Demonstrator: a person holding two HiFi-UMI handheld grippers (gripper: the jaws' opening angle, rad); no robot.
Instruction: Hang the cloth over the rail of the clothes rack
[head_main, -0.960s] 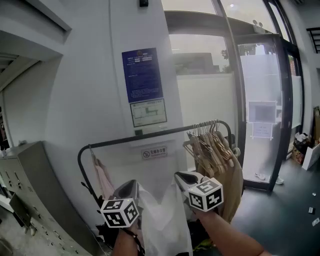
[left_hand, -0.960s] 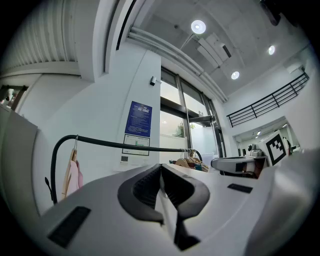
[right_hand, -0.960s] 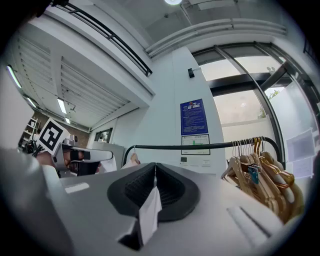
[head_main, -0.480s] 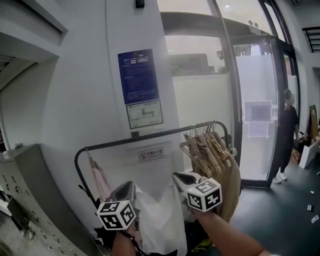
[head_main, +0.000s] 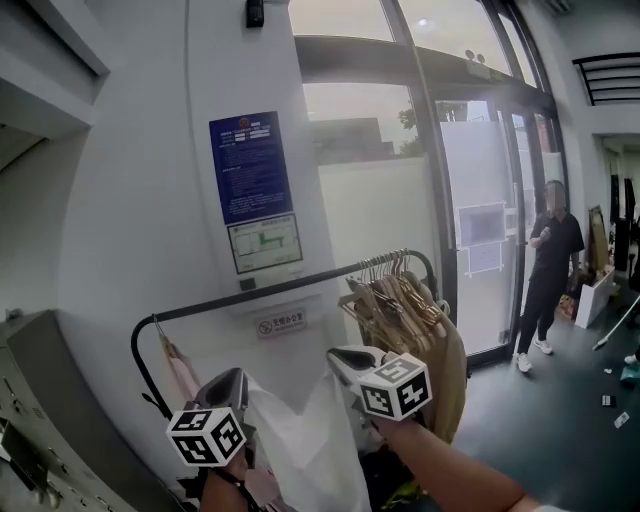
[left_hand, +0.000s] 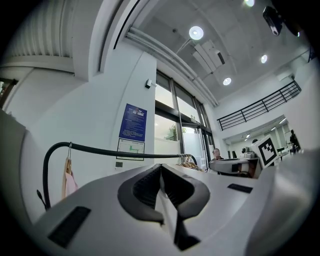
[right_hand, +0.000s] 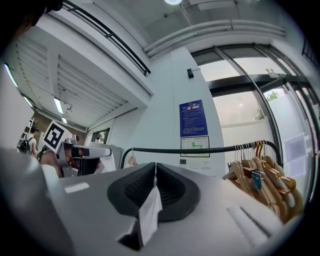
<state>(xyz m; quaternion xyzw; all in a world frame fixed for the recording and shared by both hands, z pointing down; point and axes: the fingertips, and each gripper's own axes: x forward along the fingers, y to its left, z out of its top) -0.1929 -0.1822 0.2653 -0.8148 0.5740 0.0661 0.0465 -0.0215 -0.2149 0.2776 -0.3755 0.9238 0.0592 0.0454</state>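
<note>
Two grippers are seen in the head view. A white cloth (head_main: 300, 440) is held up between the left gripper (head_main: 232, 376) and the right gripper (head_main: 345, 356), lower than the black rail (head_main: 270, 291). Wooden hangers (head_main: 395, 298) are hung at the rail's right end, and a pink garment (head_main: 182, 366) at its left end. A person (head_main: 548, 265) is seen by the door.

In the left gripper view, the left gripper (left_hand: 160, 169) is pressed shut on a thin edge of the cloth (left_hand: 166, 210). The rail (left_hand: 125, 151) is seen ahead.

In the right gripper view, the right gripper (right_hand: 155, 167) is pinched shut on a fold of the cloth (right_hand: 149, 212). The rail (right_hand: 200, 149) and hangers (right_hand: 260, 177) are seen ahead.
</note>
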